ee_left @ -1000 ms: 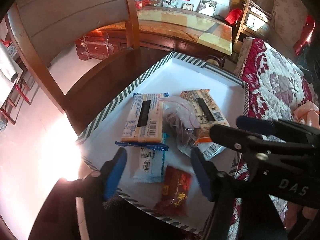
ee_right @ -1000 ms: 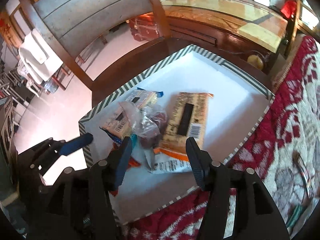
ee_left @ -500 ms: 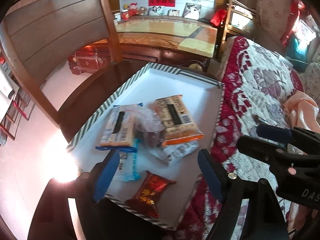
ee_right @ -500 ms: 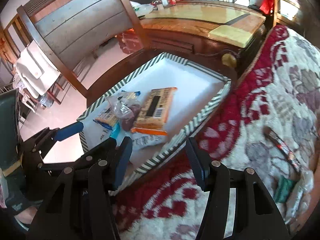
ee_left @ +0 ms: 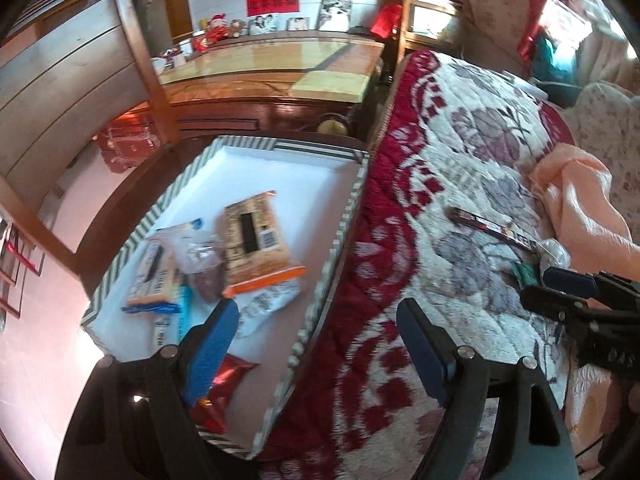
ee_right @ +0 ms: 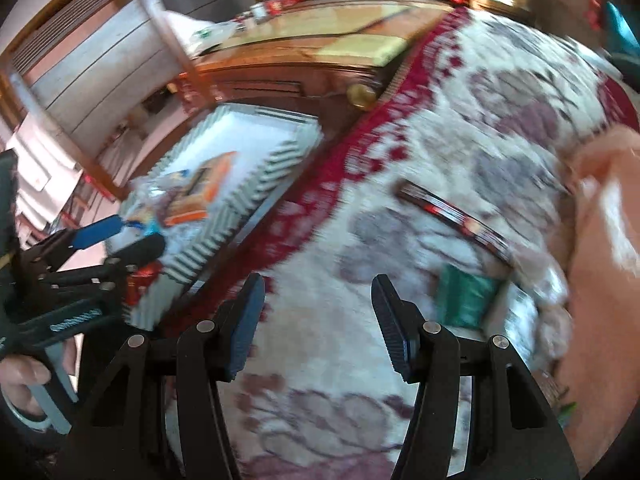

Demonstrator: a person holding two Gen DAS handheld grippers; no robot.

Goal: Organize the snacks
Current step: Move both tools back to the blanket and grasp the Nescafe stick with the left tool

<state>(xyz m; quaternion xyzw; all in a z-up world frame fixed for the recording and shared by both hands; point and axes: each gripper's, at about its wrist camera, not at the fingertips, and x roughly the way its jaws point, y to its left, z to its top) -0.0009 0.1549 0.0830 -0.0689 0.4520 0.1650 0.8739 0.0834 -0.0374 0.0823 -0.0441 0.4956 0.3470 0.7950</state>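
Observation:
A white tray with a striped rim (ee_left: 344, 216) holds several snack packets: an orange-edged cracker pack (ee_left: 256, 240), a blue-edged pack (ee_left: 154, 280), a clear bag (ee_left: 202, 256) and a red packet (ee_left: 222, 388). On the quilt to the right lie a long dark snack stick (ee_left: 492, 228) (ee_right: 452, 216) and a green packet (ee_right: 466, 296). My left gripper (ee_left: 316, 344) is open and empty over the tray's right rim. My right gripper (ee_right: 318, 320) is open and empty over the quilt, left of the green packet.
The tray (ee_right: 248, 184) sits on a dark wooden table (ee_left: 132, 192) beside a bed with a red and white floral quilt (ee_left: 460, 152). An orange blanket (ee_left: 576, 200) lies at the right. A wooden chair back (ee_left: 72, 72) and a long cabinet (ee_left: 272, 76) stand behind.
Both grippers have swung right, away from the tray and over the quilt. The snack stick and green packet have come into view. Both stay open.

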